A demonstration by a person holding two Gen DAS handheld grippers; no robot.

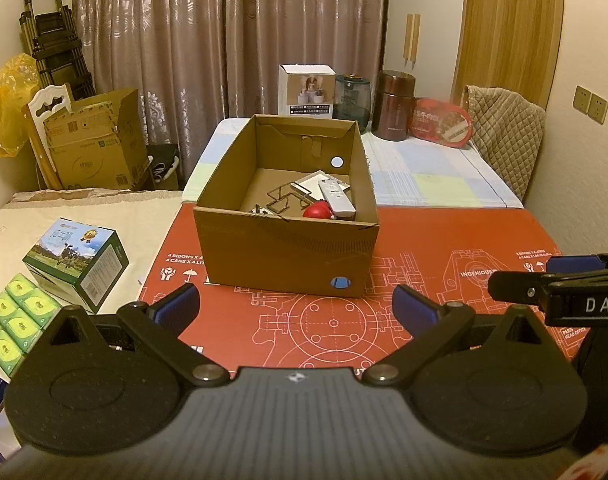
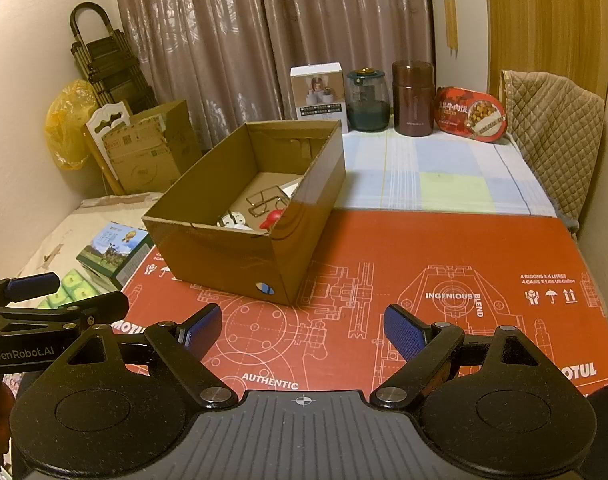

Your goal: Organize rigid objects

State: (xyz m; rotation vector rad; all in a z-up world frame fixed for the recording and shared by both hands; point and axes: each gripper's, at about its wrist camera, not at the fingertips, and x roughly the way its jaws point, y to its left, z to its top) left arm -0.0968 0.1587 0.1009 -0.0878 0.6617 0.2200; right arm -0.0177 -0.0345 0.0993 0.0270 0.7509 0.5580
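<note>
An open cardboard box (image 1: 280, 252) stands on the red printed mat (image 1: 444, 232); it also shows in the right wrist view (image 2: 224, 256). Inside lie a white remote (image 1: 336, 198), a red round object (image 1: 319, 212), a wire stand (image 1: 284, 196) and a white flat piece (image 1: 316, 180). My left gripper (image 1: 298, 304) is open and empty, just in front of the box. My right gripper (image 2: 302, 328) is open and empty, in front and to the right of the box. Each gripper shows at the edge of the other's view.
A green milk carton box (image 1: 78, 264) and green packs (image 1: 12, 320) lie left of the mat. At the back stand a white box (image 1: 306, 90), a dark jar (image 1: 352, 96), a brown canister (image 1: 396, 104) and a red tin (image 1: 442, 122). A chair with a quilted cover (image 1: 504, 132) is at the right.
</note>
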